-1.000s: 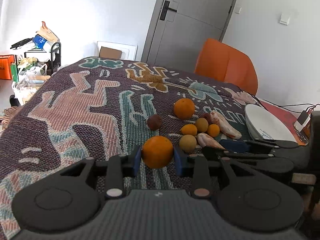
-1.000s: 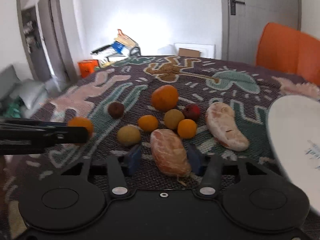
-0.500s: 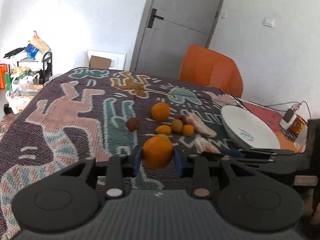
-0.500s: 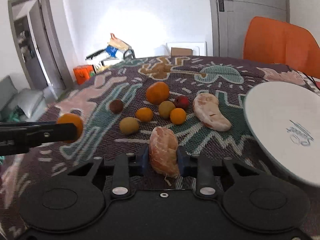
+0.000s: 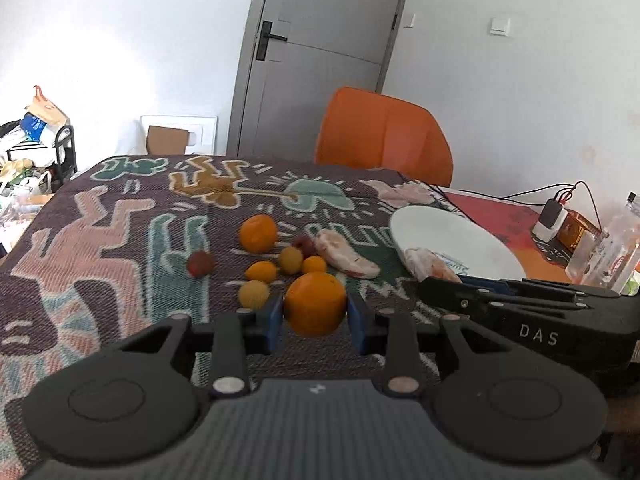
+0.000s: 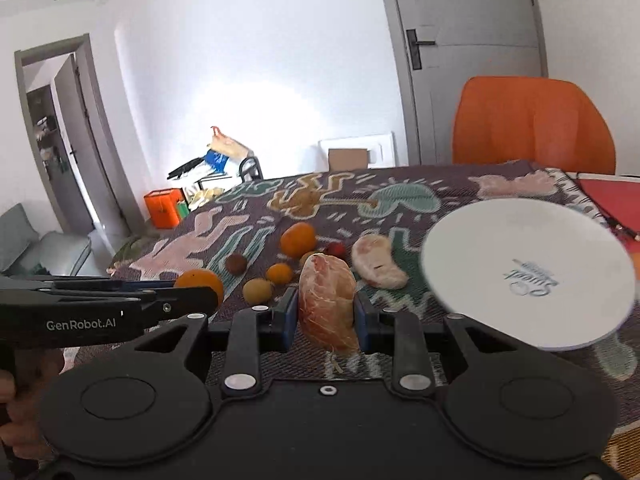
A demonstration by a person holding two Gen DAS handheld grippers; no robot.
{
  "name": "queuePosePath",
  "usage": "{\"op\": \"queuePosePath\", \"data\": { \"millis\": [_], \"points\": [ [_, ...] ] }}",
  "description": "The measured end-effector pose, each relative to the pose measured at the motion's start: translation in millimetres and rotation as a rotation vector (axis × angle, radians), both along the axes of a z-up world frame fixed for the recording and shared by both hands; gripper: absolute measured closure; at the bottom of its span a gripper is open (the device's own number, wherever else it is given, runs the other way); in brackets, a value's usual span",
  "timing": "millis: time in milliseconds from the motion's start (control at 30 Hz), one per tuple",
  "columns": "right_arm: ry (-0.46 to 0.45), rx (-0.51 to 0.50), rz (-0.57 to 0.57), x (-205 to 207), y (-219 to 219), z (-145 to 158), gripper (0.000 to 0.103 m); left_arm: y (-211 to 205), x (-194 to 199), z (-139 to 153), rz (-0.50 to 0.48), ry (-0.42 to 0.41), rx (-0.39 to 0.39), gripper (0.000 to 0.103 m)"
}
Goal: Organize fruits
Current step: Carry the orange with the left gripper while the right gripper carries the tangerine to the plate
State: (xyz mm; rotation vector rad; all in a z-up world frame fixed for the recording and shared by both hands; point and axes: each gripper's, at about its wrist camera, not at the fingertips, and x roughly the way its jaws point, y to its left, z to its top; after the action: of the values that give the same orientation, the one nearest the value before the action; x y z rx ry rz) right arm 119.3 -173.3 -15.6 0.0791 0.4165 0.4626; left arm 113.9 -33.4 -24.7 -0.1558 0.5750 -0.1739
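Observation:
My left gripper [image 5: 315,316] is shut on an orange [image 5: 315,304] and holds it above the patterned cloth [image 5: 120,240]. My right gripper [image 6: 326,316] is shut on a peeled pomelo segment [image 6: 327,302], also lifted. The right gripper shows in the left wrist view [image 5: 500,300] with the segment [image 5: 428,264] over the near rim of the white plate [image 5: 452,240]. The plate [image 6: 528,272] lies to the right. On the cloth lie another orange [image 5: 258,233], a second peeled segment [image 5: 344,254] and several small fruits [image 5: 260,271].
An orange chair [image 5: 384,136] stands behind the table. A charger with cables [image 5: 554,220] and a clear bottle [image 5: 612,248] sit at the far right. A cluttered rack [image 5: 36,140] stands at the left beside the table. A grey door [image 5: 320,60] is behind.
Both grippers have risen and moved right with their fruit. The right gripper closed on the pomelo segment and lifted it off the cloth toward the plate.

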Motion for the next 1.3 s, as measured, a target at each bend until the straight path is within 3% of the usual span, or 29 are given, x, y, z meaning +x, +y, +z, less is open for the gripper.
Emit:
{"op": "queuePosePath", "data": {
  "millis": [567, 1300],
  "points": [
    [-0.03, 0.026, -0.12, 4.6, -52.8, 2.4, 0.076, -42.4, 25.4, 8.4, -0.085, -0.036, 0.002, 0.07],
    [-0.004, 0.029, -0.261, 31.1, -106.5, -17.1, 0.076, -99.2, 79.4, -2.7, -0.168, -0.019, 0.009, 0.07]
  ]
}}
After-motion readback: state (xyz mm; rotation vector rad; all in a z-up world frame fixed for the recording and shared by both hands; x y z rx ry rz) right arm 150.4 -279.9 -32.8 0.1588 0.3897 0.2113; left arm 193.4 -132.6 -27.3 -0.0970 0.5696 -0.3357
